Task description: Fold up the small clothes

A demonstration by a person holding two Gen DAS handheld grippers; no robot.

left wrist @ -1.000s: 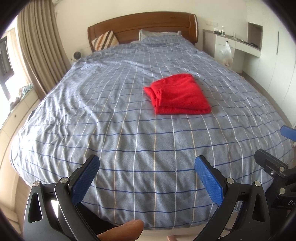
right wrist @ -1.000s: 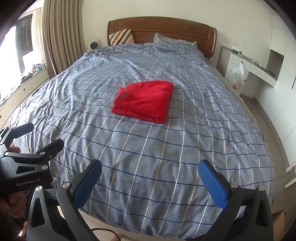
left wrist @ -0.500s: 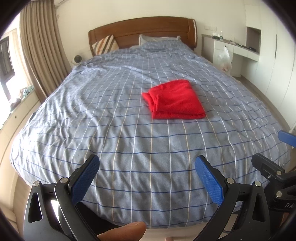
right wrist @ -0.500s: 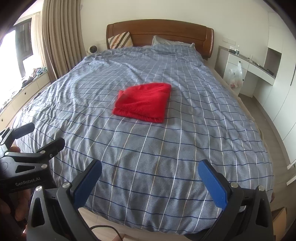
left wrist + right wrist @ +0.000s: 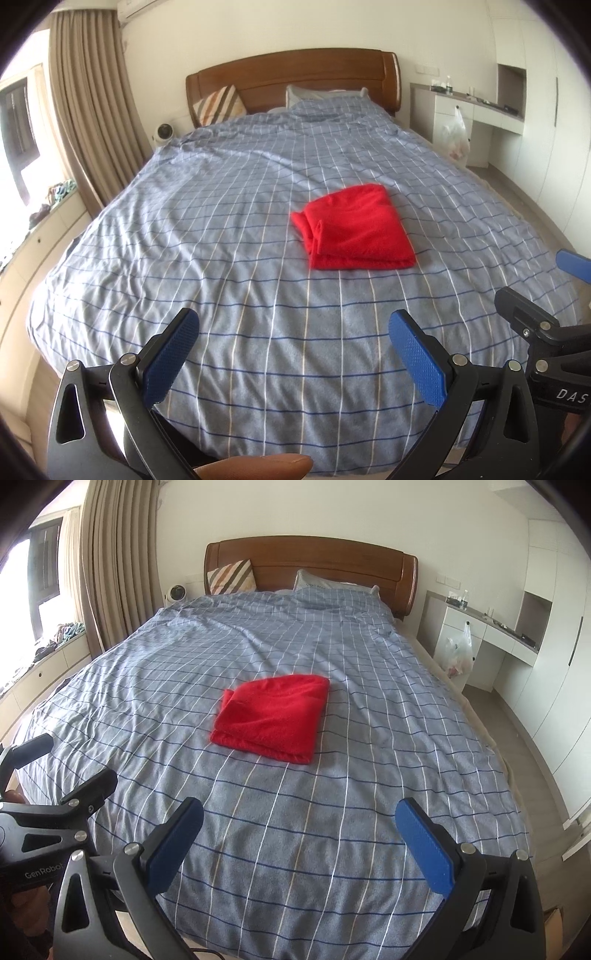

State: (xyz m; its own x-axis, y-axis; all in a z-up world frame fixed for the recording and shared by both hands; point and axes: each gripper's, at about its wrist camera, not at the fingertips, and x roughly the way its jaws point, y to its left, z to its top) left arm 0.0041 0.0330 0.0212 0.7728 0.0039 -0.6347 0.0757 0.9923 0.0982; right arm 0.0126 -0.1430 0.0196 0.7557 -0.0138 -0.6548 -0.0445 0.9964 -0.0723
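Note:
A red garment (image 5: 354, 229) lies folded into a flat rectangle near the middle of the bed; it also shows in the right wrist view (image 5: 273, 718). My left gripper (image 5: 293, 354) is open and empty, well back from the garment over the foot of the bed. My right gripper (image 5: 299, 843) is open and empty, also over the foot of the bed, to the right of the left one. Each gripper shows at the edge of the other's view.
The bed carries a blue checked cover (image 5: 236, 229) with a wooden headboard (image 5: 295, 77) and pillows at the far end. Curtains (image 5: 92, 110) and a window bench stand on the left. A white desk (image 5: 491, 631) with a hanging plastic bag and wardrobes stand on the right.
Both grippers have drawn back and risen away from the folded garment, so it looks smaller and farther. The jaws have stayed open. The garment has not moved.

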